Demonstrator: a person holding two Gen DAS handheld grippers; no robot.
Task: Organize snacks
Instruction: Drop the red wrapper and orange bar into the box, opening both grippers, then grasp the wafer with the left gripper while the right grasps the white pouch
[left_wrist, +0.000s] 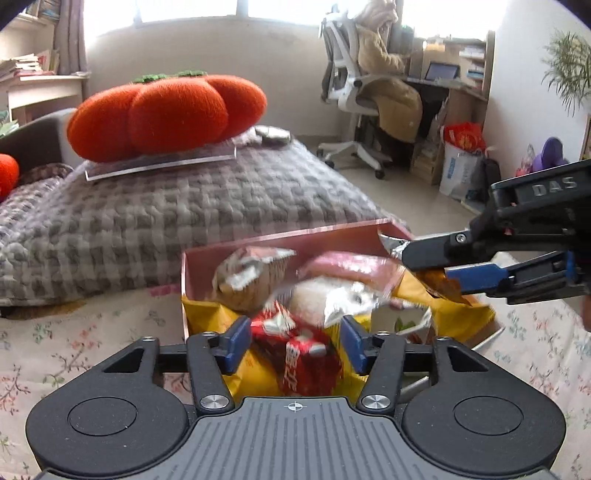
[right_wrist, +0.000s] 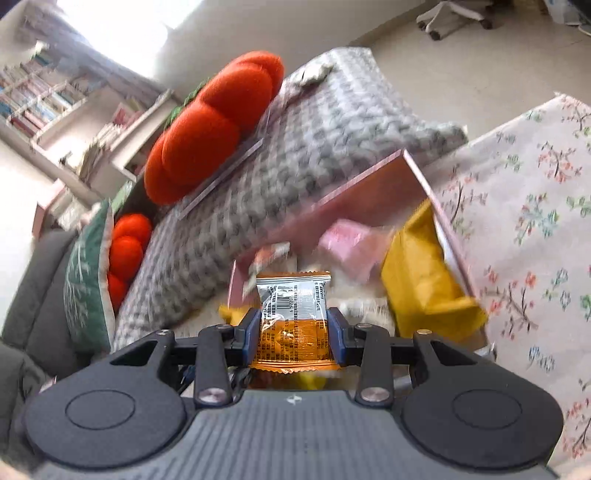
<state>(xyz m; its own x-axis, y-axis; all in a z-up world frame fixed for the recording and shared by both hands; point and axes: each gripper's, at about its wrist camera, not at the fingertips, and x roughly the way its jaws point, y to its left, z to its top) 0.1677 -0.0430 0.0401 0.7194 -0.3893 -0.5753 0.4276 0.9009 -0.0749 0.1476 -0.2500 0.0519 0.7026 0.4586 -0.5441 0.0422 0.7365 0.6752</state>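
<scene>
A pink box (left_wrist: 258, 242) (right_wrist: 354, 188) sits on a floral-sheeted bed and holds several snack packets, among them a yellow bag (left_wrist: 461, 314) (right_wrist: 424, 280), a pink packet (left_wrist: 351, 264) (right_wrist: 351, 243) and a tan packet (left_wrist: 251, 280). My left gripper (left_wrist: 293, 345) is open, its jaws on either side of a red packet (left_wrist: 306, 358) at the box's near edge. My right gripper (right_wrist: 293, 332) (left_wrist: 428, 264) is shut on an orange and silver snack packet (right_wrist: 291, 317) (left_wrist: 441, 286), held above the box's right side.
A grey knitted blanket (left_wrist: 166, 210) (right_wrist: 295, 147) lies behind the box, with an orange pumpkin cushion (left_wrist: 166, 114) (right_wrist: 214, 129) on a clear board. The floral sheet (left_wrist: 55, 350) (right_wrist: 535, 221) surrounds the box. An office chair (left_wrist: 354, 96) and desk stand far right.
</scene>
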